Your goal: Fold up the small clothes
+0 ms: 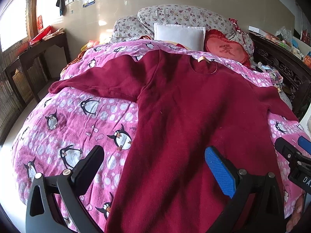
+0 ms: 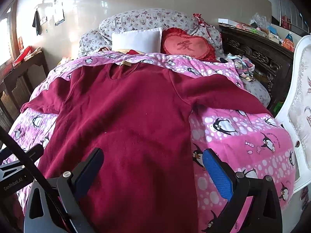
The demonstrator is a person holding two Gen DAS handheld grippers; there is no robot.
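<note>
A dark red sweater (image 1: 184, 116) lies flat on the bed's pink blanket (image 1: 73, 120). The left hand-held gripper (image 1: 153, 167) and the right hand-held gripper (image 2: 153, 167) both hover above it, fingers apart.

The sweater (image 1: 184, 120) is a plain deep maroon all over, with a small tan label (image 1: 202, 59) at the neckline. Under it the quilt (image 1: 73, 120) is bright pink, printed with black-and-white penguins, white spots and tiny fish. At the head of the bed lies a plain white pillow (image 2: 137, 38) beside a heart-shaped cushion (image 2: 187, 45) in salmon pink with a red frill and a darker red character on it. Behind them the bolster (image 2: 147, 18) is pale cream with small purplish flowers. The left gripper (image 1: 155, 167) and right gripper (image 2: 153, 167) are black, each with blue textured pads (image 2: 217, 176)
</note>
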